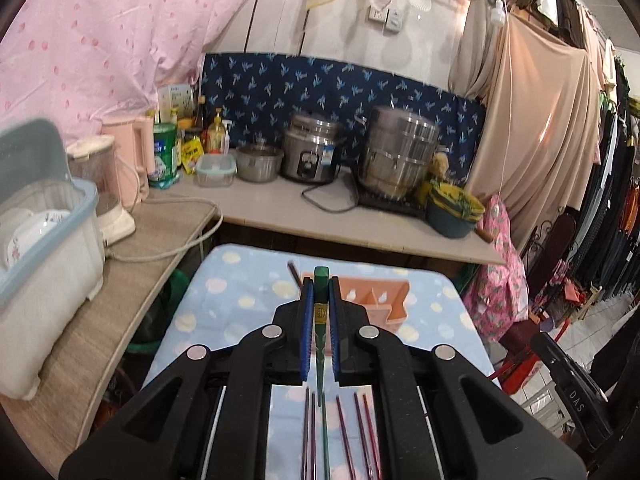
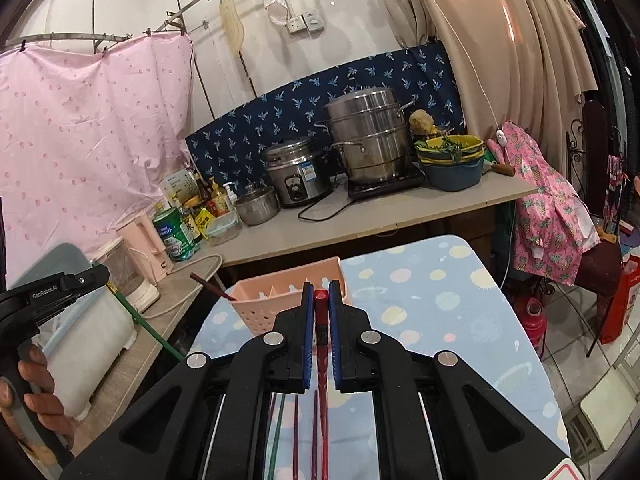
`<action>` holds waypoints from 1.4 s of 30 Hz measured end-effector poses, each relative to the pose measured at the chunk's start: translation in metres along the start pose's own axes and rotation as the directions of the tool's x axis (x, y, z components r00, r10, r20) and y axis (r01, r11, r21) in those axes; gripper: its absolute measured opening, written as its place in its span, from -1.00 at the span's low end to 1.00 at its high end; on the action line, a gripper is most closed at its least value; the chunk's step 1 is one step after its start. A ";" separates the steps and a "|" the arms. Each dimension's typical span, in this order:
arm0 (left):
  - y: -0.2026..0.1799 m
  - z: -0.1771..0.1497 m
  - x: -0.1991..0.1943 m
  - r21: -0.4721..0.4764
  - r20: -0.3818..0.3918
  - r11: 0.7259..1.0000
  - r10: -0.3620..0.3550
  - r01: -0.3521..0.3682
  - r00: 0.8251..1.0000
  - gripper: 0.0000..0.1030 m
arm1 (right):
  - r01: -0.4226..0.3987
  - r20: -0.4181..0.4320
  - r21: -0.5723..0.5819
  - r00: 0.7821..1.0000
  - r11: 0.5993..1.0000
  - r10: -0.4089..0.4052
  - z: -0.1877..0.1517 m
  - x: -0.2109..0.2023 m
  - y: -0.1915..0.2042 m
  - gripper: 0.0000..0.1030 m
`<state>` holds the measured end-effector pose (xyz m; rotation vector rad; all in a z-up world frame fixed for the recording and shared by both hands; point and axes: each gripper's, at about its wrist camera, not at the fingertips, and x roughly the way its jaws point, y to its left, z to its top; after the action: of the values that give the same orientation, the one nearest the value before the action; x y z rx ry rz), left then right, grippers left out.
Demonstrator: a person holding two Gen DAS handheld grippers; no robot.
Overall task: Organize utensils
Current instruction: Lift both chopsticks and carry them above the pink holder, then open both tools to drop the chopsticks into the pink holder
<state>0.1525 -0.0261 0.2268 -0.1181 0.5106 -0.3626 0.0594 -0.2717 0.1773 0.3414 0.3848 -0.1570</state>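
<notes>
— So: green chopstick [image 1: 320, 312] pinched between the blue pads of the left gripper [image 1: 319, 284], thick end poking past the fingertips, thin end trailing back under the jaws.

— And on the right: red chopstick [image 2: 320, 320] clamped the same way in the right gripper [image 2: 319, 290], jaws closed tight on it.

— Both lifted above the dotted blue tablecloth [image 1: 240, 300]. More chopsticks [image 1: 352, 432] lying loose down there, dark red ones.

— Just ahead, pink utensil holder [image 2: 280, 296] on the cloth, one dark chopstick [image 2: 210, 286] already leaning out of it.

— Further out, countertop [image 2: 360, 216] with steel pots [image 2: 370, 136] and a rice cooker [image 2: 296, 174].
</notes>
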 end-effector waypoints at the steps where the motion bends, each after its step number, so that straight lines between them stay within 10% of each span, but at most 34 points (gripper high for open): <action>1: -0.001 0.006 0.000 -0.001 0.017 1.000 0.000 0.000 1.000 -0.86 | -0.003 0.017 0.000 1.000 1.000 0.003 0.007 0.002 0.002 -0.85; 16: -0.010 0.084 0.047 -0.031 0.196 0.999 0.029 -0.023 0.980 -0.86 | -0.100 0.209 0.044 0.974 0.994 0.088 0.103 0.069 0.031 -0.85; 33: 0.007 0.041 0.127 -0.035 0.016 0.999 0.036 -0.035 0.999 -0.85 | -0.053 0.024 0.057 0.998 0.997 0.052 0.059 0.156 0.016 -0.83; 38: 0.009 0.030 0.119 -0.035 0.004 0.998 0.049 -0.049 0.999 -0.18 | -0.046 0.025 0.056 0.999 0.997 0.045 0.051 0.148 0.016 -0.68; 42: 0.009 0.027 0.111 -0.034 0.000 0.998 0.047 -0.047 0.999 -0.14 | -0.049 0.031 0.059 0.998 0.997 0.047 0.049 0.137 0.016 -0.59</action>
<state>0.2586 -0.0581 0.1980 -0.1390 0.5179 -0.3075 0.2046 -0.2862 0.1711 0.4063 0.3429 -0.1265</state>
